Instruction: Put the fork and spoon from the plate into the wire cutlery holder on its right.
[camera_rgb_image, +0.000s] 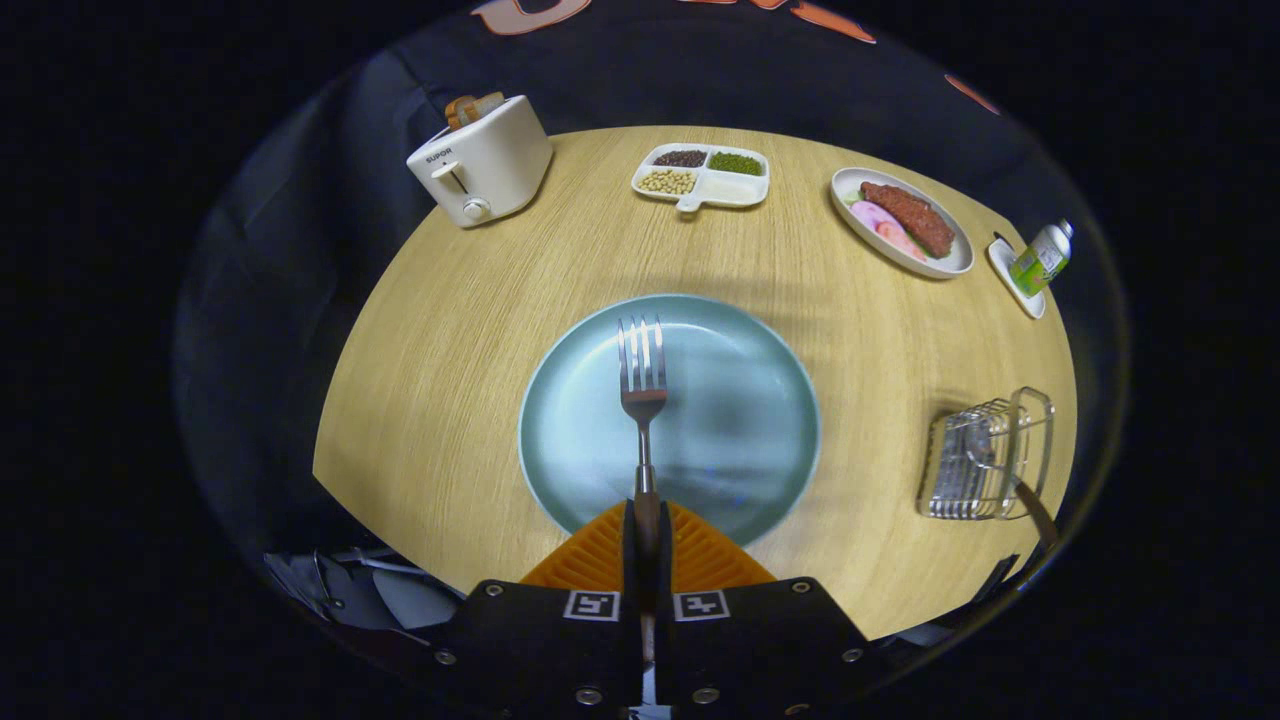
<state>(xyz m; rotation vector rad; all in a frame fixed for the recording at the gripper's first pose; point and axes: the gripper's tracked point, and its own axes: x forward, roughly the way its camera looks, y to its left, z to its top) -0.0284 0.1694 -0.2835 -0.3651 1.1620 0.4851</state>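
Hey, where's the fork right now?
The fork is clamped by its handle in the gripper, tines pointing ahead over the blue plate, with the wire cutlery holder off to its right.

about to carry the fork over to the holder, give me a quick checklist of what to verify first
1. Grip: gripper fingers closed on the fork handle, ok.
2. Fork attitude: it points straight ahead of the fingers, tines out over the plate, ok.
3. Fork lifted off the plate: cannot tell.
4. Holder: the wire cutlery holder stands upright on the table to the plate's right, ok.
5. Room in the holder: a utensil already leans in it; whether it is the spoon, and how much free space remains, cannot tell.
6. Path: bare tabletop between plate and holder, ok.
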